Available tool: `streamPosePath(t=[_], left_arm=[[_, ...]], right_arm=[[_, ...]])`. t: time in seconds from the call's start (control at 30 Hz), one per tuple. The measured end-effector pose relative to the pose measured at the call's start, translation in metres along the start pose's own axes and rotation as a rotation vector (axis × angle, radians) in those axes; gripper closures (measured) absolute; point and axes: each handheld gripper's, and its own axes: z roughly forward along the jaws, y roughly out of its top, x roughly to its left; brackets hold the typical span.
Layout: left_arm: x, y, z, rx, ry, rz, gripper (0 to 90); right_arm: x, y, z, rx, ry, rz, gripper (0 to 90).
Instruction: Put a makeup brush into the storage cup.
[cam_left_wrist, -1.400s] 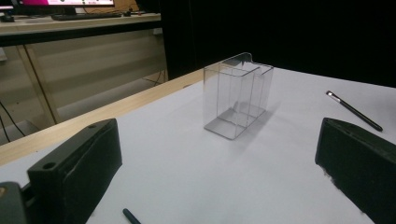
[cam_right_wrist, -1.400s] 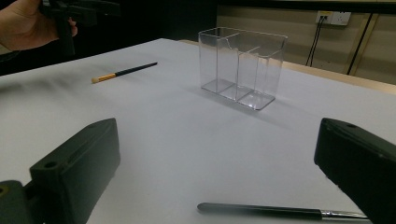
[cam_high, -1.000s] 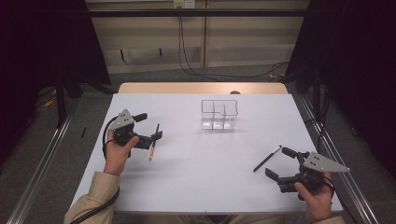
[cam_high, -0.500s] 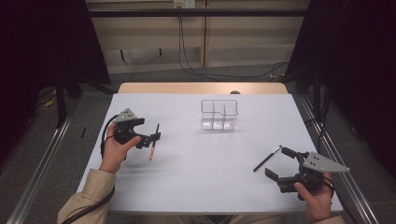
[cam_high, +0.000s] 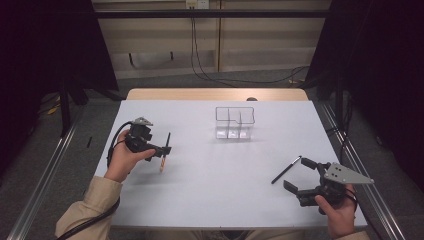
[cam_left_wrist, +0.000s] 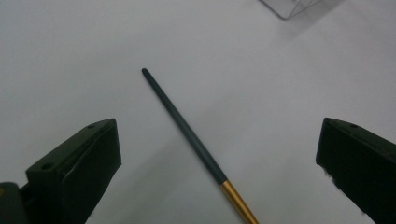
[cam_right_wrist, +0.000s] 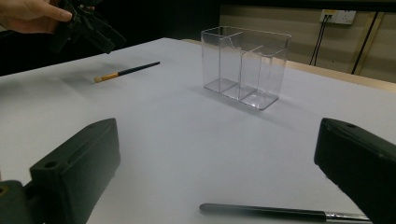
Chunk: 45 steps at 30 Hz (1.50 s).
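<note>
Gold-ferruled brush (cam_left_wrist: 196, 144) lies flat on tabletop (cam_high: 210, 190), left side, directly under left tool (cam_high: 161, 150), jaws apart and straddling handle. Best: lower straight, centre dark handle between jaws, close gently. Silver-ferruled brush (cam_high: 286, 170) lies right, beside right tool (cam_high: 302, 175), jaws apart. Clear organizer (cam_high: 234, 122) far centre.

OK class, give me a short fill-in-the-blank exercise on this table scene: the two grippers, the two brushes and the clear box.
1. The left gripper hangs over the brush with the ____ ferrule, jaws open.
2. The clear organiser holds ____ brushes.
3. The brush with the silver ferrule lies on the table in front of the ____ gripper.
4. Both grippers' jaws stand ____.

Missing words: gold; no; right; open
</note>
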Motion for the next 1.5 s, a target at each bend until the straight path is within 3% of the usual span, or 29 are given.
streamPosePath(t=[0.23,0.4,0.7,0.9,0.97,1.0,1.2,1.23,1.5], left_arm=[[-0.001,0.003,0.003,0.147,0.030,-0.027,1.0],[-0.004,0.008,0.005,0.212,0.060,-0.027,5.1],[-0.008,0.012,0.013,0.320,0.064,-0.063,19.8],[-0.009,0.012,0.018,0.340,0.062,-0.067,30.7],[-0.009,0.012,0.019,0.335,0.060,-0.086,32.0],[-0.010,0.011,0.019,0.346,0.054,-0.092,37.9],[-0.009,0.012,0.021,0.366,0.068,-0.086,41.4],[-0.009,0.011,0.022,0.377,0.068,-0.097,45.1],[-0.005,0.010,0.023,0.397,0.071,-0.171,49.6]], right_arm=[[0.000,0.000,0.001,0.004,0.007,-0.001,0.0],[0.000,0.000,0.001,0.002,0.006,0.000,0.0],[0.000,0.000,0.001,0.002,0.008,0.000,0.0],[0.000,0.000,0.001,0.002,0.009,0.000,0.0],[0.000,0.000,0.001,0.002,0.009,0.000,0.0],[0.000,0.000,0.001,0.002,0.009,0.000,0.0],[0.000,0.000,0.001,0.002,0.011,0.000,0.0],[0.000,0.000,0.001,0.002,0.012,0.001,0.0],[0.000,0.000,0.001,0.004,0.011,0.002,0.0]])
